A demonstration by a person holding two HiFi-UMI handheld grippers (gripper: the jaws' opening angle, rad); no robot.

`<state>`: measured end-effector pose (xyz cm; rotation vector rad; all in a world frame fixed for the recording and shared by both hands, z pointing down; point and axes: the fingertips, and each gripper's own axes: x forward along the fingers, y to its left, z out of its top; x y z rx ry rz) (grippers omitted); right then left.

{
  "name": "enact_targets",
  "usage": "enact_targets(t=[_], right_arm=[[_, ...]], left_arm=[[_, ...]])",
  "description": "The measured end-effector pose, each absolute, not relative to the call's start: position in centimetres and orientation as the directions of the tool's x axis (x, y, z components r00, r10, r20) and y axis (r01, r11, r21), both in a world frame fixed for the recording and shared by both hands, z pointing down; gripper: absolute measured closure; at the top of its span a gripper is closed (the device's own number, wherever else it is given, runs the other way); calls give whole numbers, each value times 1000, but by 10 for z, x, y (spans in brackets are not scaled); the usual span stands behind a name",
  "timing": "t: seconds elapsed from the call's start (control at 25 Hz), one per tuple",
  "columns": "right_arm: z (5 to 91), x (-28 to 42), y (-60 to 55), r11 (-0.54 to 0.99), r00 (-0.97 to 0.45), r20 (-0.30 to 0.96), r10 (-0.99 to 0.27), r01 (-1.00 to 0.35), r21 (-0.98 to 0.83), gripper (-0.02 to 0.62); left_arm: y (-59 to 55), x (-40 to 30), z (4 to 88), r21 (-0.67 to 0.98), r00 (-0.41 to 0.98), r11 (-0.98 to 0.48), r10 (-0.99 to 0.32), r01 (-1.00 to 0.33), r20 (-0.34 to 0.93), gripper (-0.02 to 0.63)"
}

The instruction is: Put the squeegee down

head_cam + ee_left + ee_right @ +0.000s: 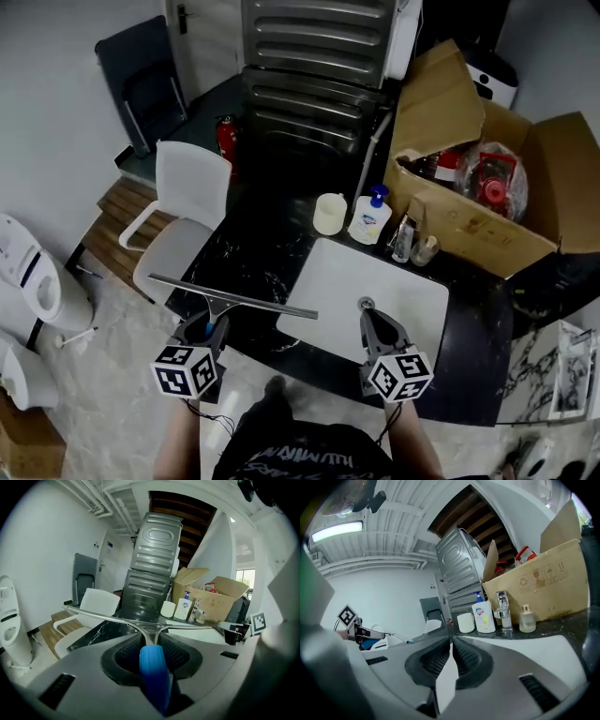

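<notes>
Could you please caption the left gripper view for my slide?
Left gripper holding the squeegee by its blue handle, blade toward the countertop.

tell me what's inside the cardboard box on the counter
The cardboard box holds a clear plastic bag of red items and, left of it, what look like bottle tops. Whatever lies lower is covered by the bag and the box's front wall.

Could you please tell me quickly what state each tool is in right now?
Left tool: closed on the squeegee, gripping its blue handle.
Right tool: closed, nothing between its jaws.
</notes>
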<state>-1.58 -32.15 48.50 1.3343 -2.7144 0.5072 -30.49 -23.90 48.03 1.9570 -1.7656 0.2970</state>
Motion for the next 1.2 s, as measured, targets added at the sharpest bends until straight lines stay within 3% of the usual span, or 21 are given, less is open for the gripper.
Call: enact_targets(t=[0.6,1.2], right_arm=[[490,-29,-376,326,-388,262,-884,-912,-249,543],[504,-9,-396,194,-268,290,-919,-946,-259,543]], left_arm=[[-383,-329,516,264,335,-219,-756,-939,562,468],[-455,-325,550,289,346,-200,-677,-936,650,468]])
